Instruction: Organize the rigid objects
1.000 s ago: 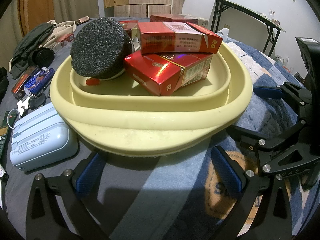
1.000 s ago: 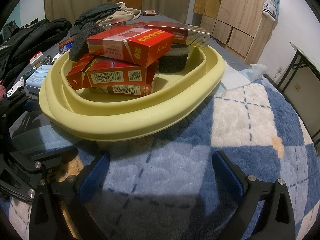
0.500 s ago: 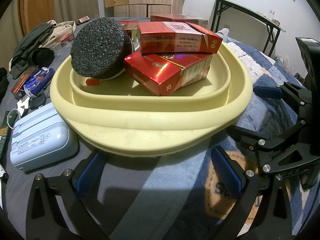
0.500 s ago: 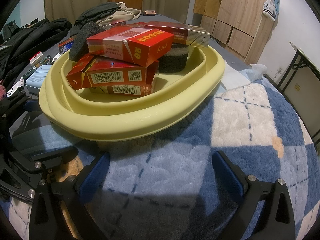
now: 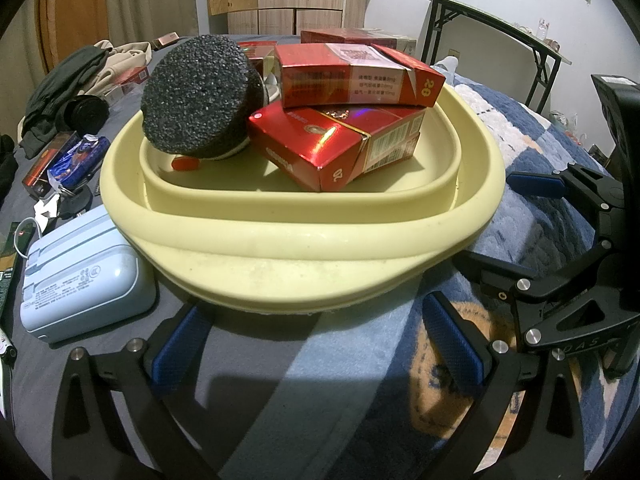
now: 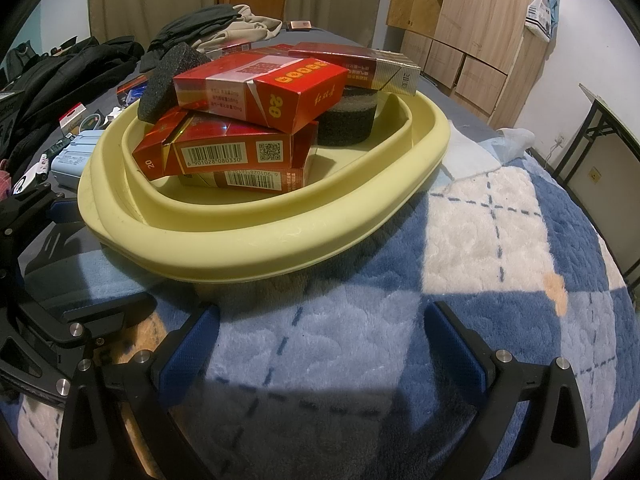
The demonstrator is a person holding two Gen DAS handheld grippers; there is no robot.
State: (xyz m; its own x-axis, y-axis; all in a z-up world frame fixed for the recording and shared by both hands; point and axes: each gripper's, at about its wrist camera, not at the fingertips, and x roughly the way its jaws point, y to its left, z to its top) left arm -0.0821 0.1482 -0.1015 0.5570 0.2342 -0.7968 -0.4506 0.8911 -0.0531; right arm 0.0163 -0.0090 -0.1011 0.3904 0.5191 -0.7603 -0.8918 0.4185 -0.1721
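Observation:
A pale yellow basin sits on the blue blanket and shows in the right wrist view too. In it lie stacked red cigarette boxes and black round sponges. My left gripper is open and empty, just in front of the basin's near rim. My right gripper is open and empty, a little short of the basin. The right gripper also shows at the right of the left wrist view.
A light blue case lies left of the basin. Small packets and keys and dark clothes lie further left. A wooden wardrobe and a black-framed table stand behind.

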